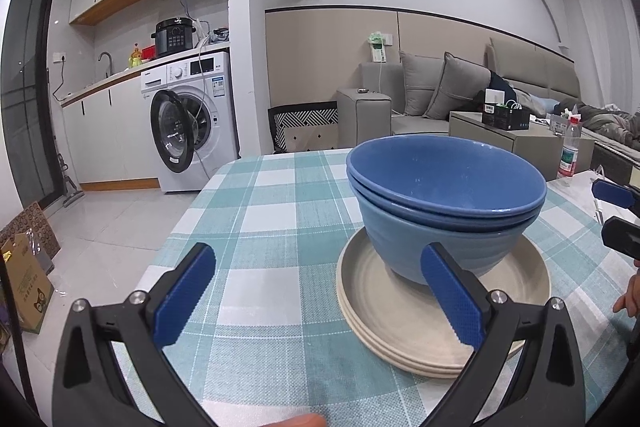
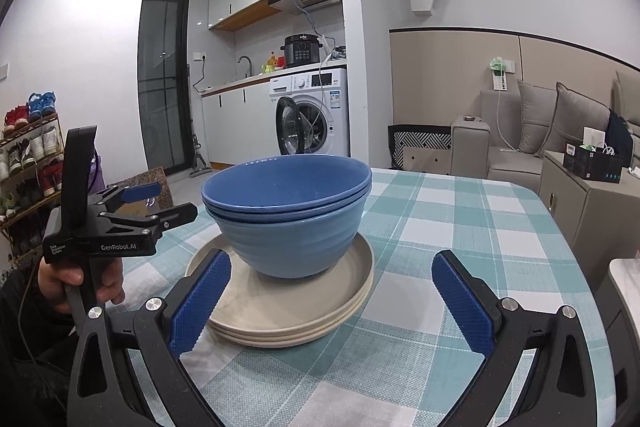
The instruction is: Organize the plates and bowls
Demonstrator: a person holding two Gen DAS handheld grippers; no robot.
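Nested blue bowls (image 1: 444,203) atop stacked beige plates (image 1: 440,307) on the checked tablecloth (image 1: 256,227), just ahead of both grippers. Left gripper (image 1: 320,301) spread wide, empty. Right gripper (image 2: 332,301) likewise spread, gripping nothing.

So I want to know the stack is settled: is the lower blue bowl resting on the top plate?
Touching. In the right wrist view, the lower blue bowl has its base sitting directly on the top plate, no gap visible.

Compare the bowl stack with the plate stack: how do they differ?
The blue bowls are deep and nested two high; the beige plates are flat, wider, and seemingly three high. The bowls stand on the plates, while the plates rest on the checked tablecloth. Both stacks are upright, and neither gripper touches them.
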